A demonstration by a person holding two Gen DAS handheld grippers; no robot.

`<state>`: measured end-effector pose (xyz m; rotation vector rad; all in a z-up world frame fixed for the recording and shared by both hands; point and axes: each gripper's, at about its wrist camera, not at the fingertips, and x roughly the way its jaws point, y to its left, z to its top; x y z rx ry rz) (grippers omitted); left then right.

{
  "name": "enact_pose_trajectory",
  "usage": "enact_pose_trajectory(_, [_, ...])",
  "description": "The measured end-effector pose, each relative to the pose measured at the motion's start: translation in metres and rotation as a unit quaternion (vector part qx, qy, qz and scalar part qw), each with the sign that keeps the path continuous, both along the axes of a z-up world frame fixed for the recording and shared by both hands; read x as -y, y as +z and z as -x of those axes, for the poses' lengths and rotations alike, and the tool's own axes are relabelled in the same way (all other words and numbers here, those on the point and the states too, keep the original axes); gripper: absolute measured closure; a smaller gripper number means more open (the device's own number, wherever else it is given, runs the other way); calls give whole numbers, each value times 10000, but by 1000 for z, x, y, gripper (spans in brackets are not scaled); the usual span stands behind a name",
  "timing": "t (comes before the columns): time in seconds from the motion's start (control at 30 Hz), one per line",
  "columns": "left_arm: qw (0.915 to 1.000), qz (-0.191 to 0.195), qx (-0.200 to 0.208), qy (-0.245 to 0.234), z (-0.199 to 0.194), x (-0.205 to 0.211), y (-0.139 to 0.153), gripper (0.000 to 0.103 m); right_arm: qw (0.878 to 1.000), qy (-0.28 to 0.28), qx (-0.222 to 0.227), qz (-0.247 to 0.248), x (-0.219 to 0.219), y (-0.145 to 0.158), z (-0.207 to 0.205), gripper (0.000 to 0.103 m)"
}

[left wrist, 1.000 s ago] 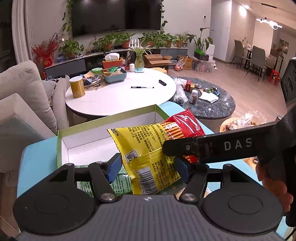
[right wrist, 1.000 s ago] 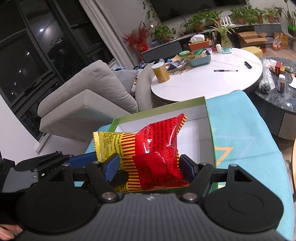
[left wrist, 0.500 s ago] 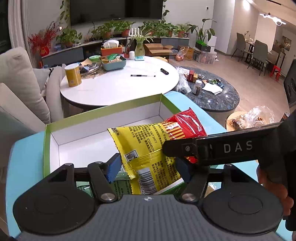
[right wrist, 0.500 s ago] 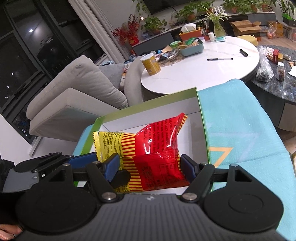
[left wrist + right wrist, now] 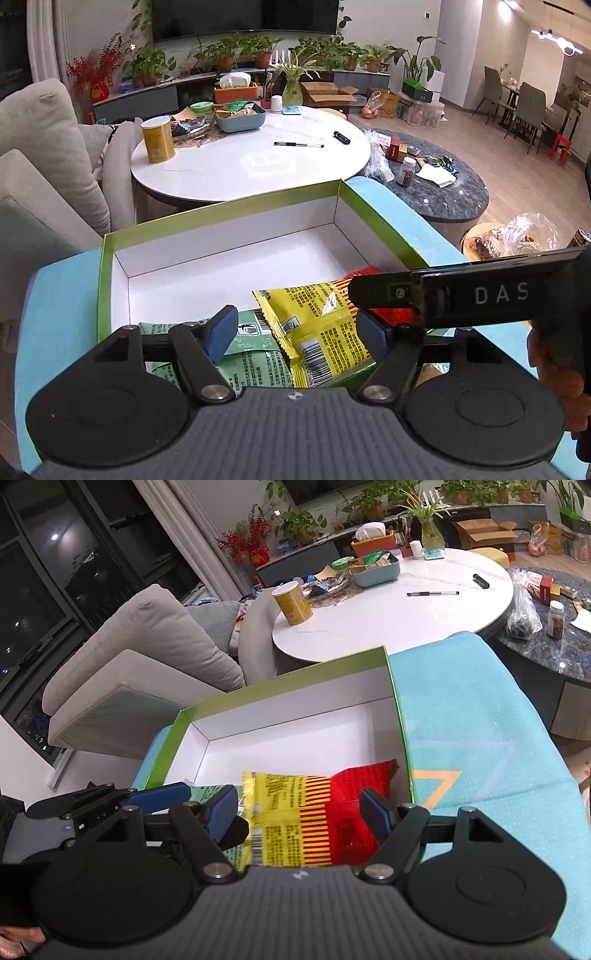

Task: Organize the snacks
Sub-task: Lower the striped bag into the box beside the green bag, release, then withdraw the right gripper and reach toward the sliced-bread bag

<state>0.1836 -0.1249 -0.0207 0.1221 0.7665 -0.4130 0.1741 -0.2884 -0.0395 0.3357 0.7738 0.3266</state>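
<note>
A yellow and red snack bag (image 5: pixel 325 332) lies in the near right part of the green-rimmed white box (image 5: pixel 221 221), partly over a green snack packet (image 5: pixel 255 360). The bag also shows in the right wrist view (image 5: pixel 314 812), inside the box (image 5: pixel 280 679). My left gripper (image 5: pixel 295 328) is open, its blue pads either side of the bag's near end. My right gripper (image 5: pixel 299 808) is open just above the bag and reaches across from the right in the left wrist view (image 5: pixel 424 295).
The box sits on a light blue cloth (image 5: pixel 480 720). Beyond it stand a round white table (image 5: pixel 251 162) with a yellow can (image 5: pixel 158 138), a pen and a blue tray, a dark round table (image 5: pixel 436 184) and a grey sofa (image 5: pixel 147 653).
The bag was held up between both grippers above the box. It has come down and now lies in the box, with both grippers open and lower over it.
</note>
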Motion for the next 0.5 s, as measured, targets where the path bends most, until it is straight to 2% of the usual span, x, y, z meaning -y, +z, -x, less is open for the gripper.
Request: enact_pose_trajectory(0.5, [9989,64,371,294,37,-27,30,30,9995,72,306,16,-4,26,38,29])
